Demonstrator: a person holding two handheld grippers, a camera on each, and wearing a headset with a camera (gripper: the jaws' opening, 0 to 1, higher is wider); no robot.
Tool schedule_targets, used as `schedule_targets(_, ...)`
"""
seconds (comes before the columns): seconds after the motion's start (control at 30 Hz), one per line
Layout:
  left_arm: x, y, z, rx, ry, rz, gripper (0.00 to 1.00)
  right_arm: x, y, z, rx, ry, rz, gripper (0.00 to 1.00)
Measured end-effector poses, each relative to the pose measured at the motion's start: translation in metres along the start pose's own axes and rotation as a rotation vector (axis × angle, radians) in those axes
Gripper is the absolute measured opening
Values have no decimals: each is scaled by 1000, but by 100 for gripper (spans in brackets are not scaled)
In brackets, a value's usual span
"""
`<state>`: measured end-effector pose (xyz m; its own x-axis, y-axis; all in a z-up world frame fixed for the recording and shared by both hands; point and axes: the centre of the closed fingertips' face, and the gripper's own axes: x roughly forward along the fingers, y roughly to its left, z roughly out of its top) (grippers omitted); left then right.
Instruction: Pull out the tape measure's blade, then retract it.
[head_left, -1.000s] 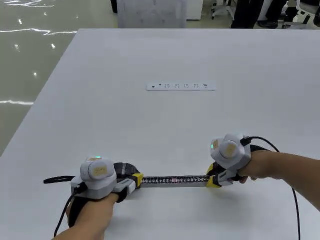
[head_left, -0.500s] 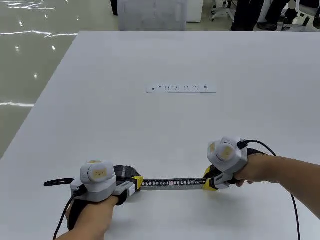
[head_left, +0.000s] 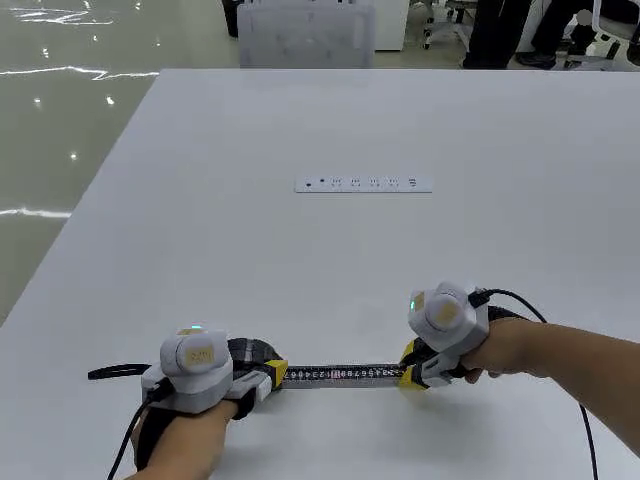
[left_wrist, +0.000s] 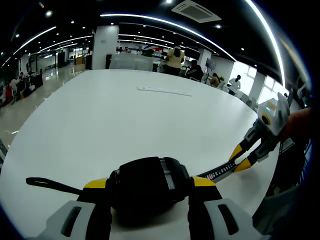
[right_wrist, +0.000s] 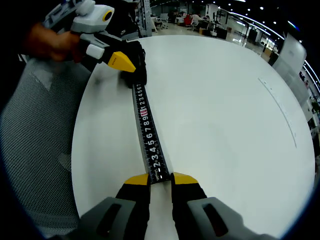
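The left gripper (head_left: 262, 375) clamps the tape measure (head_left: 252, 352) on the bench (head_left: 330, 260); at three o'clock, the right gripper (head_left: 408, 376) pinches its drawn-out blade (head_left: 340, 374).

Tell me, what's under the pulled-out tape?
The white table. You see it either side of the blade, but the strip right beneath is covered. The blade's end hides between the fingers of the right gripper.

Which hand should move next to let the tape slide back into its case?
Probably the right. The right gripper pinches the end of the blade in its jaws, so it can guide the blade back. The left gripper is clamped around the case and only needs to hold steady.
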<state>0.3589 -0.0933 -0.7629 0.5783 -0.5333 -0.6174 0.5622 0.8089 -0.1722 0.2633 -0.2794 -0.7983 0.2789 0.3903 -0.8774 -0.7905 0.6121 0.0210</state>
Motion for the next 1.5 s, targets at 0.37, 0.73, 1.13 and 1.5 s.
schedule_targets(0.37, 0, -1, 0, -1, -1, -1, 58, 4, 2, 6, 3, -7, 3, 14)
schedule_targets(0.73, 1, -1, 0, -1, 0, -1, 59, 8, 5, 14, 8, -9, 9, 14)
schedule_targets(1.13, 0, -1, 0, -7, 0, -3, 59, 13, 7, 24, 5, -17, 15, 14)
schedule_targets(1.5, 0, -1, 0, -7, -1, -4, 59, 17, 9, 31, 14, -26, 13, 14)
